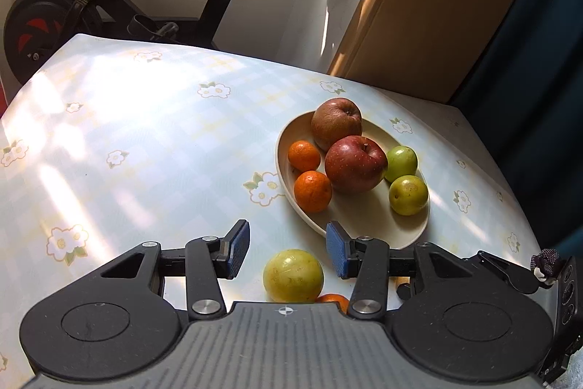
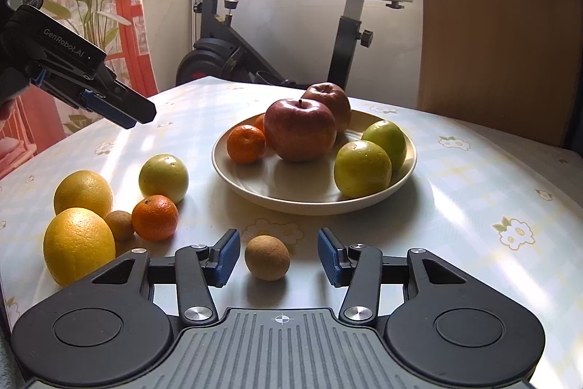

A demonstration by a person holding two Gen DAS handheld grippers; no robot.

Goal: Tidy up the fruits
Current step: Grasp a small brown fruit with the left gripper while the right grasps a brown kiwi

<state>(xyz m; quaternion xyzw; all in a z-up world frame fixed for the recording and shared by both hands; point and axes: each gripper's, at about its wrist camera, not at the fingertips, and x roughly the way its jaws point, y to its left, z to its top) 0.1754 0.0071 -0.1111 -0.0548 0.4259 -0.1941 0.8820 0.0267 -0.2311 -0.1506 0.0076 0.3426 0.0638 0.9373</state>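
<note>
Right gripper [image 2: 278, 256]: jaws apart, nothing held; small brown fruit [image 2: 267, 262] on the table [image 2: 473, 192] between the pads, touching neither.

Left gripper [image 1: 288, 250]: jaws apart, empty, held above the table; yellow-green fruit [image 1: 293, 275] below and between the pads, a mandarin [image 1: 333, 299] just behind it.

Risk, as I judged it: the brown fruit was round and could roll out if one pad met it first; the yellow-green fruit was wide for the opening and could slip from a shallow grip.

Plate [image 2: 255, 185]: ahead of the right gripper, holding two apples [image 2: 299, 128], mandarins [image 2: 246, 143] and two green fruits [image 2: 362, 168]. Its free space lay nearest me; a careless drop could knock those fruits.

Left of the right gripper: two yellow citrus [image 2: 78, 245], a second brown fruit [image 2: 119, 225], all close together beside that mandarin.

Beyond the table: exercise bike [image 2: 233, 53].
</note>
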